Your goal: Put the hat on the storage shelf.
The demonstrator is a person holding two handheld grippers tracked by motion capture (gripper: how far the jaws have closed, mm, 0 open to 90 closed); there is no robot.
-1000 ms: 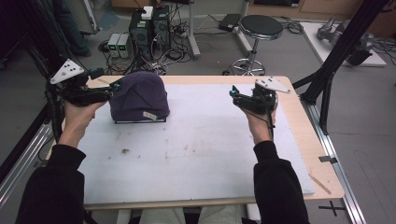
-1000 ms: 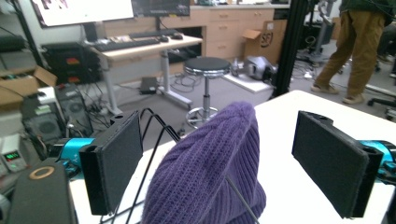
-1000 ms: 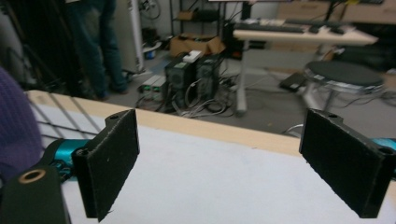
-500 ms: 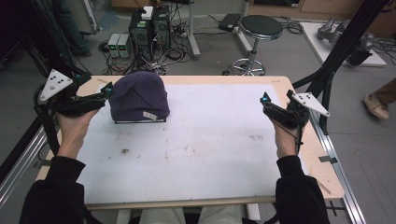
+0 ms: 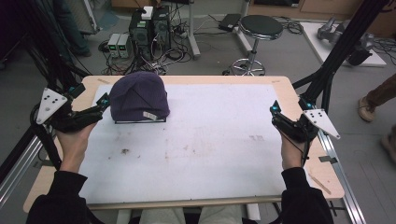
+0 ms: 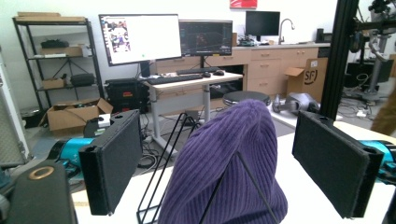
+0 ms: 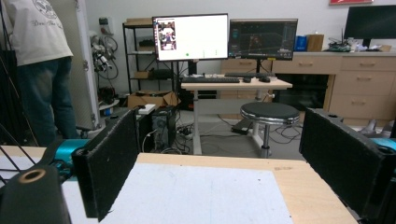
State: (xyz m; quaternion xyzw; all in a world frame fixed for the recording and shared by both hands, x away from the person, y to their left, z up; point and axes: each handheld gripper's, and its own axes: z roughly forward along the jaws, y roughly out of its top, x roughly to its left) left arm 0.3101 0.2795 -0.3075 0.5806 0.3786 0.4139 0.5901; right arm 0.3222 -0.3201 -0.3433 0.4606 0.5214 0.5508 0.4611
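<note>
A purple ribbed beanie [image 5: 139,95] sits over a black wire stand [image 5: 140,121] at the back left of the white mat [image 5: 205,140]. My left gripper [image 5: 103,102] is open at the beanie's left side, its tips close to the fabric. In the left gripper view the beanie [image 6: 229,177] and the wire stand [image 6: 156,196] rise just ahead between the two wide-apart jaws of the left gripper [image 6: 219,130]. My right gripper [image 5: 274,112] is open near the table's right edge, holding nothing. In its own view the right gripper [image 7: 219,126] faces bare mat [image 7: 201,196].
The wooden table [image 5: 299,93] borders the mat on all sides. Beyond the far edge stand a black stool [image 5: 258,25], computer cases [image 5: 149,23] and loose cables. Black frame struts [image 5: 336,60] rise at the right. A person [image 7: 32,60] stands beyond the table's far left.
My right gripper has swung from the mat's back right out to the table's right edge and nearer the person. The left gripper has drawn slightly back from the beanie's side.
</note>
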